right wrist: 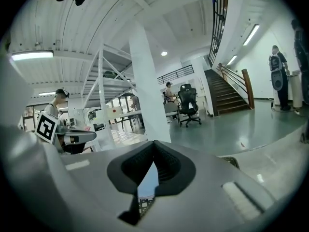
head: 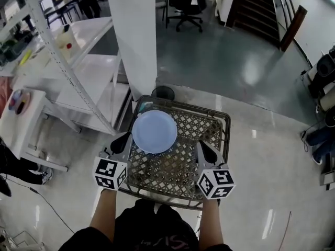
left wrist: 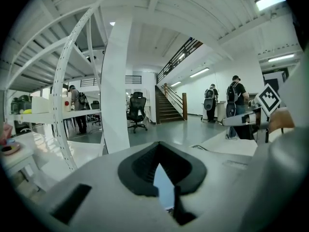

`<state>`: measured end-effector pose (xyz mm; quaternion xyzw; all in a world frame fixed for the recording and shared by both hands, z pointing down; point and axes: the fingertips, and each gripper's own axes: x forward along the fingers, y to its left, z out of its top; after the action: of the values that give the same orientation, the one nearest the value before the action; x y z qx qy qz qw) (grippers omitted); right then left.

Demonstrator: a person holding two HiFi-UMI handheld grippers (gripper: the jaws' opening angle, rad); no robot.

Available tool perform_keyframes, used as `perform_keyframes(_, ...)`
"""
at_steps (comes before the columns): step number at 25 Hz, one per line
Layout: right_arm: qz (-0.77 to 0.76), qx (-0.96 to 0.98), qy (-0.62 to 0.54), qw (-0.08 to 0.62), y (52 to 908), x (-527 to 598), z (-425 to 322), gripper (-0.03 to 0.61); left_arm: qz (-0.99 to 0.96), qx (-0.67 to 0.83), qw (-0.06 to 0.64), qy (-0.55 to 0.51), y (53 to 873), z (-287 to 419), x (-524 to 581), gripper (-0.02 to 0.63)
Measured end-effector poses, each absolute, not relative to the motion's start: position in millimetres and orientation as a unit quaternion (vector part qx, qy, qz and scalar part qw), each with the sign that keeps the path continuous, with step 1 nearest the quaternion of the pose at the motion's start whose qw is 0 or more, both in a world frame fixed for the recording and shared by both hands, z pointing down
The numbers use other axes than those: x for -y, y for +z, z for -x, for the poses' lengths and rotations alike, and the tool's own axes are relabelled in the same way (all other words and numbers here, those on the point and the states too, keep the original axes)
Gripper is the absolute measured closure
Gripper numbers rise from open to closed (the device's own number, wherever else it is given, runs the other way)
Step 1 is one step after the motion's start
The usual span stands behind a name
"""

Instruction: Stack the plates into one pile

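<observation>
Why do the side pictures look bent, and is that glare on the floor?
Head view: yes, glare patches on the glossy grey floor. Left gripper view: the wide lens bows the white square column. Right gripper view: same bowing; ceiling strip light blown out.

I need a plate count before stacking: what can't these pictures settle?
- Any plates under the pale blue round plate: in the head view it covers that part of the dark wire-mesh basket.
- What, if anything, the shut left gripper and right gripper pinch: each gripper's grey body fills its own view.
</observation>
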<state>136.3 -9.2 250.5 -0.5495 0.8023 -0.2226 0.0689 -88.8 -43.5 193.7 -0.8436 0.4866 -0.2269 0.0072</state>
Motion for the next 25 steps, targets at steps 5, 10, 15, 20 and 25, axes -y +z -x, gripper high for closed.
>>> perform_keyframes(5,0.548,-0.809,-0.197,0.08,226,-3,-143,0.569,0.842,-0.495,0.031,-0.213,171,87,26,0.614)
perform_keyframes(10,0.549,-0.813,-0.172,0.093,207,-10,-154,0.569,0.841,-0.501,0.048,-0.198,158,84,19,0.614)
perform_keyframes(15,0.553,-0.813,-0.153,0.094,195,-19,-165,0.569,0.842,-0.503,0.065,-0.186,140,76,11,0.614)
perform_keyframes(20,0.557,-0.814,-0.136,0.094,184,-27,-173,0.568,0.839,-0.507,0.076,-0.183,127,69,4,0.614)
perform_keyframes(25,0.555,-0.815,-0.132,0.102,180,-30,-180,0.568,0.837,-0.511,0.079,-0.182,124,63,-1,0.614)
